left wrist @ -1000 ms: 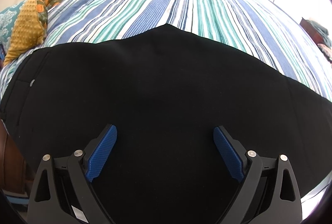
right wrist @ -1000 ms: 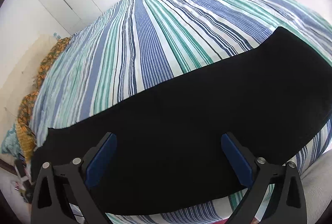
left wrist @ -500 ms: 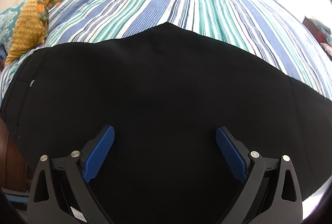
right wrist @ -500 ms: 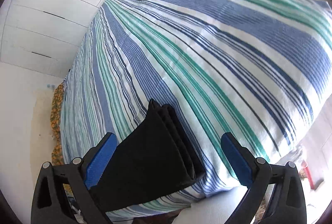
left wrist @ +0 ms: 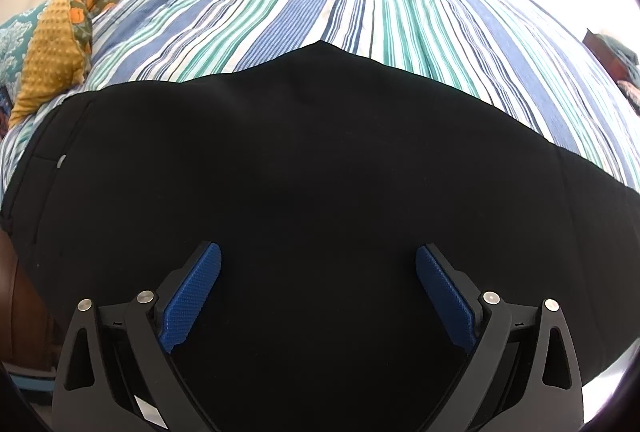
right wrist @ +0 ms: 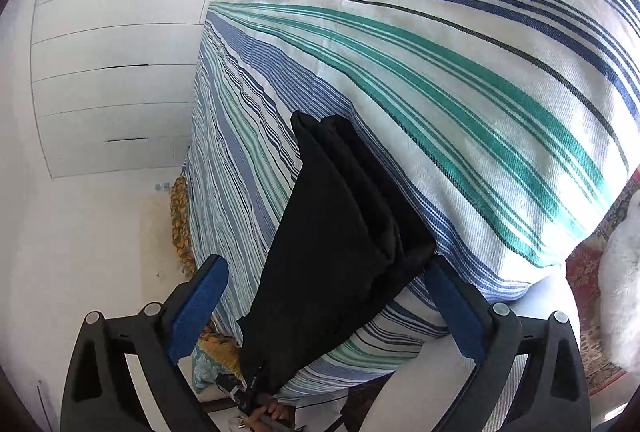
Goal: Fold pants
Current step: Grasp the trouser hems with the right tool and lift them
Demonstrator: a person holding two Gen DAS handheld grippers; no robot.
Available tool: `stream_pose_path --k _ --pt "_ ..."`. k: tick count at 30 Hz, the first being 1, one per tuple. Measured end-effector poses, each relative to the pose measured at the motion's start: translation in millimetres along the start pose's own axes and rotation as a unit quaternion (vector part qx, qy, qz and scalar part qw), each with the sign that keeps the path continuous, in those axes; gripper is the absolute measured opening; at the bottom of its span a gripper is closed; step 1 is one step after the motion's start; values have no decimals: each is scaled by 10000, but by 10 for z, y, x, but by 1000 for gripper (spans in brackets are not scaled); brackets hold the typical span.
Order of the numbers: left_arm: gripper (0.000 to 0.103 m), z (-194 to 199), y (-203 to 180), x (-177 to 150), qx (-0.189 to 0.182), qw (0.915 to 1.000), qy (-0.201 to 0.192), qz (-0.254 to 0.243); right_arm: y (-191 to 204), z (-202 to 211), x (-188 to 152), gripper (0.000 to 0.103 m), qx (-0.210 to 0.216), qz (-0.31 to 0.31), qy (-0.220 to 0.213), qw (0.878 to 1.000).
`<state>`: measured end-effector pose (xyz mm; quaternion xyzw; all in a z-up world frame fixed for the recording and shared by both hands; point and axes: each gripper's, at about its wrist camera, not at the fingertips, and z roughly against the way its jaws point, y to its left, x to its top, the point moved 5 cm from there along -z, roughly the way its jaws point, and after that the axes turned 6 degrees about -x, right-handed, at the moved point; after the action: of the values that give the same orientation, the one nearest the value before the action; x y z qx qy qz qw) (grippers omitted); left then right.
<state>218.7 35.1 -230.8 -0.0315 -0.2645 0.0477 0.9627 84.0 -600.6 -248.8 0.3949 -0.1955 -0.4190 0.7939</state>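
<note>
Left wrist view: the black pants lie flat on the striped bedspread, filling the near side of the bed, with the floral pillows beyond their far left corner. The left gripper hovers over the pants with its jaws spread wide and nothing between them. In the right wrist view the right gripper is equally wide open and empty, facing the stacked leg hems of the pants near the bed's edge. The cloth looks soft, limp and light, likely to sag and slide, so a pinch through all layers at the hem end seems the best hold. Compared with half a second ago, the right gripper has closed in on the hems and tilted further; the left has barely moved.
</note>
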Motion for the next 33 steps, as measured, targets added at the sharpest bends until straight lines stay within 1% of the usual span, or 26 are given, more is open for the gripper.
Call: stream_pose_path --k 2,3,4,5,6,8,9,10,11,12,13,15,16,17,19,20,22,25,27,28,31,33 --pt "98 5 -1 -2 -14 10000 9 -9 21 -23 64 97 232 -37 -10 9997" --pt "98 6 -1 -3 -19 10000 7 -18 44 -32 83 94 448 -36 34 9990" --pt "98 7 -1 -6 -19 10000 -1 -29 83 -36 119 91 678 -2 144 9976" --pt "98 7 -2 -6 -15 10000 -10 -37 122 -75 126 89 777 73 273 9966" --pt "98 5 -5 -8 -8 10000 -19 -41 149 -114 133 86 661 193 348 9970" --pt "98 1 -8 -11 14 10000 -30 -46 157 -192 165 84 61 471 406 9980" --pt "98 -1 -9 -11 22 10000 -32 -48 144 -234 185 81 -174 520 404 9977" --pt "98 -2 -7 -9 23 10000 -28 -48 129 -280 207 75 -286 479 414 9976" --pt "98 -2 -5 -7 18 10000 -24 -47 121 -318 231 69 -385 453 424 9973" --pt "98 -2 -2 -4 8 10000 -14 -46 126 -352 251 48 -548 510 441 9962" --pt "98 1 -2 -1 -2 10000 2 -44 142 -386 262 23 -758 623 473 9941" --pt "98 34 1 18 -33 10000 67 1 196 -424 258 22 -1051 848 511 9895" --pt "97 76 8 31 -76 9999 98 71 258 -413 242 21 -1115 992 461 9877" --pt "97 136 18 44 -185 9996 99 169 354 -385 207 20 -1032 1134 413 9873" --pt "97 272 59 64 -471 9981 58 382 604 -310 76 20 -494 1237 387 9903" --pt "97 323 82 72 -552 9974 48 450 762 -270 -16 20 -192 1291 416 9906" --pt "97 441 151 82 -644 9964 -9 560 1105 -206 -231 20 264 1479 478 9875" --pt "97 598 265 97 -729 9945 -112 737 1645 -228 -600 20 976 1663 699 9787" --pt "97 701 339 108 -803 9927 -221 867 2011 -395 -897 20 1348 1780 927 9703" --pt "97 763 389 109 -826 9917 -286 945 2191 -523 -1065 20 1465 1888 1071 9651" --pt "97 875 526 105 -899 9888 -399 1124 2643 -1039 -1648 20 1717 2238 1568 9465" --pt "97 909 629 86 -891 9876 -445 1210 2853 -1457 -2086 20 1773 2476 1836 9346"
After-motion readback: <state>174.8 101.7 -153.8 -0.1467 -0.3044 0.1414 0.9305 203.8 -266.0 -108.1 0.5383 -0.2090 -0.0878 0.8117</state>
